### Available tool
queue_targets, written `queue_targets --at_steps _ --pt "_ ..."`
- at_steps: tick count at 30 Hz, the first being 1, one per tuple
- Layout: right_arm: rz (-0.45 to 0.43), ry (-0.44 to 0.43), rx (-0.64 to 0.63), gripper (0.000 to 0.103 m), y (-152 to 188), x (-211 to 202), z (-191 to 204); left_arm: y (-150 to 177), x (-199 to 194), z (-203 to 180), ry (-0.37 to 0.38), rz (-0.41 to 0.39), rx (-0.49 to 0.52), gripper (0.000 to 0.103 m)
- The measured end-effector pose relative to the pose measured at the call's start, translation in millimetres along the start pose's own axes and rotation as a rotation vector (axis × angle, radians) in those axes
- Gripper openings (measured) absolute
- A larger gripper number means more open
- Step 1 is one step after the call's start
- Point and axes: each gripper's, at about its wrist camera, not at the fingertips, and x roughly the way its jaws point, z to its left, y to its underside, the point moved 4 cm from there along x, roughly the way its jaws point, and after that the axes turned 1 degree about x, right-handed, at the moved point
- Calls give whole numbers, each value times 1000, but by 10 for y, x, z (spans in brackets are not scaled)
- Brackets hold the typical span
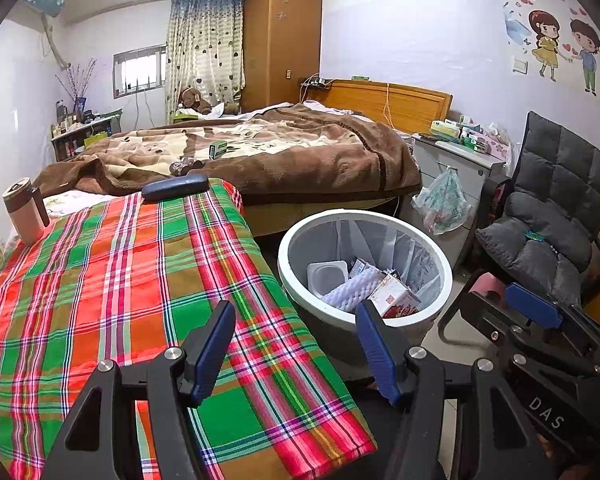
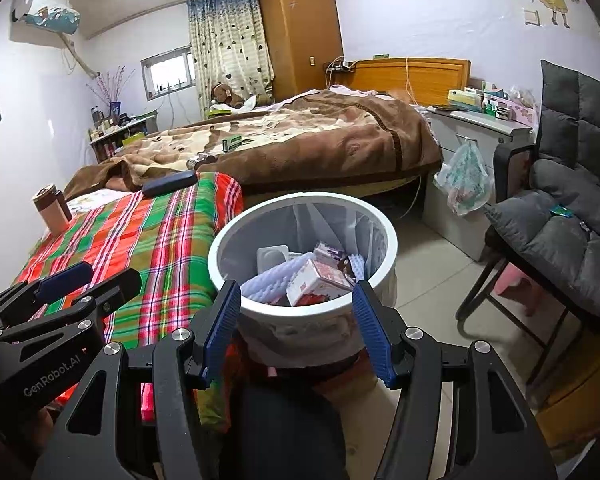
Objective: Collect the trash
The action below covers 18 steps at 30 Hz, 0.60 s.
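A white round trash bin [image 1: 432, 252] with a clear liner stands on the floor beside the plaid-covered table [image 1: 120, 280]. It holds a white plastic tray [image 1: 326, 276], white foam netting [image 1: 352, 290] and a red-and-white carton [image 1: 396, 300]. The bin also shows in the right wrist view [image 2: 300, 312]. My left gripper [image 1: 296, 308] is open and empty, above the table's right edge next to the bin. My right gripper [image 2: 296, 288] is open and empty, just in front of the bin's near rim.
A dark glasses case [image 1: 176, 187] and a brown tumbler [image 1: 24, 210] sit on the table's far end. A bed with a brown blanket [image 1: 260, 152] lies behind, with a small green box [image 1: 218, 149] on it. A grey cushioned chair [image 1: 552, 216] and a hanging plastic bag [image 1: 442, 200] stand right.
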Motion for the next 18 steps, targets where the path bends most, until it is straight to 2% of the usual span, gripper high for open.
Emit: queue_targets --at_steps 18 --pt "7 1 1 60 -22 -11 12 -8 -23 10 -5 -6 1 62"
